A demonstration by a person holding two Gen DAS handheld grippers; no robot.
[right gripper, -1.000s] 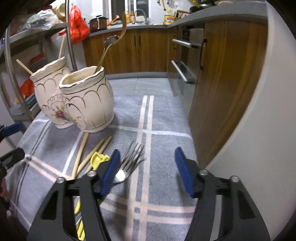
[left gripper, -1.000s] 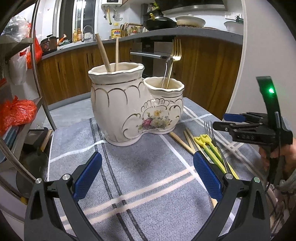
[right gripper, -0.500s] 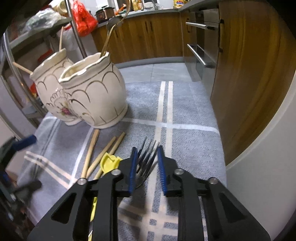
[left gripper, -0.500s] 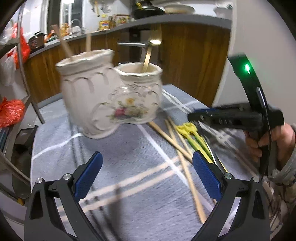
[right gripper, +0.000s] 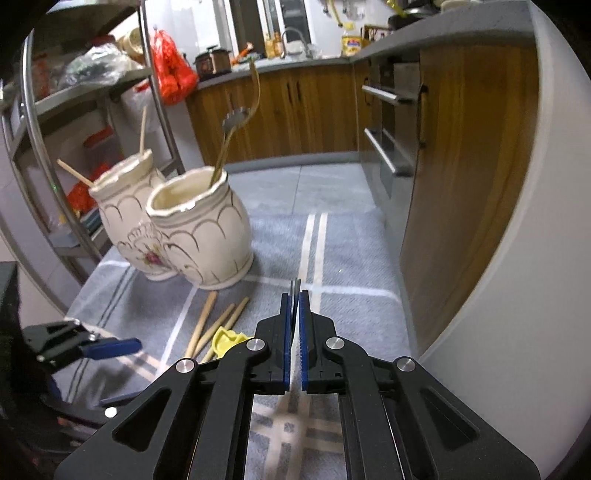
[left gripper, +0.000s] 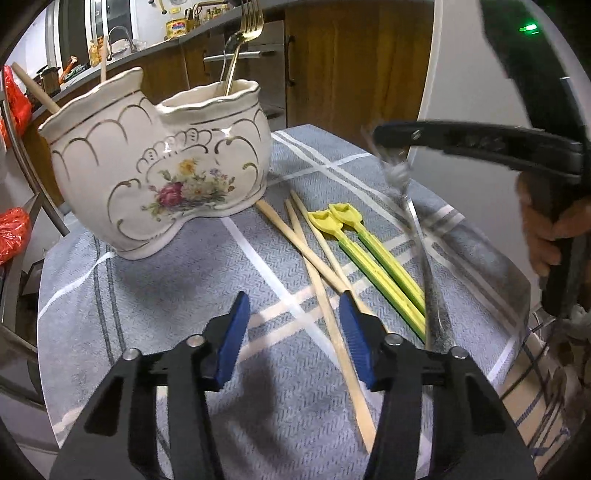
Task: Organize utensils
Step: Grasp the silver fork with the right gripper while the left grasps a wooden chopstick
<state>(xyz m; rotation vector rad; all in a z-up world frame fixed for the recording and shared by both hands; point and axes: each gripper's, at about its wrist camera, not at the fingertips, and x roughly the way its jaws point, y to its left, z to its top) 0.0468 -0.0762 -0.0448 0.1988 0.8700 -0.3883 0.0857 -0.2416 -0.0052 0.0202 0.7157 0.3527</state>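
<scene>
The right gripper [right gripper: 294,302] is clenched on a silver fork [left gripper: 413,221], its blue pads pinching the neck just behind the tines, which poke out past the fingertips in the right wrist view; in the left wrist view the fork hangs blurred at the right of the frame, handle trailing down toward the cloth. That hold near the head probably lets the handle drop first into the ceramic utensil holder [left gripper: 155,173], which stands in the upper left of the left wrist view. The holder has two joined cups: the taller one already has wooden chopsticks [left gripper: 33,88] leaning out, the shorter one a gold fork [left gripper: 247,26] and what looks like a spoon, so cutlery seems meant for the shorter cup. The left gripper [left gripper: 291,332] has its jaws closing, with nothing pressed between the pads yet; it hovers low in the frame beside loose chopsticks [left gripper: 325,280] — likely its next pick. Two yellow-green plastic picks [left gripper: 369,258] with shovel-shaped ends lie just beside the chopsticks in the centre. Everything rests on a grey cloth [left gripper: 166,295] with white crossing stripes. Behind, along the top of both views, run wooden kitchen cabinets [right gripper: 303,110] under a grey counter, and a metal rack with red bags [right gripper: 173,70] fills the upper left.
</scene>
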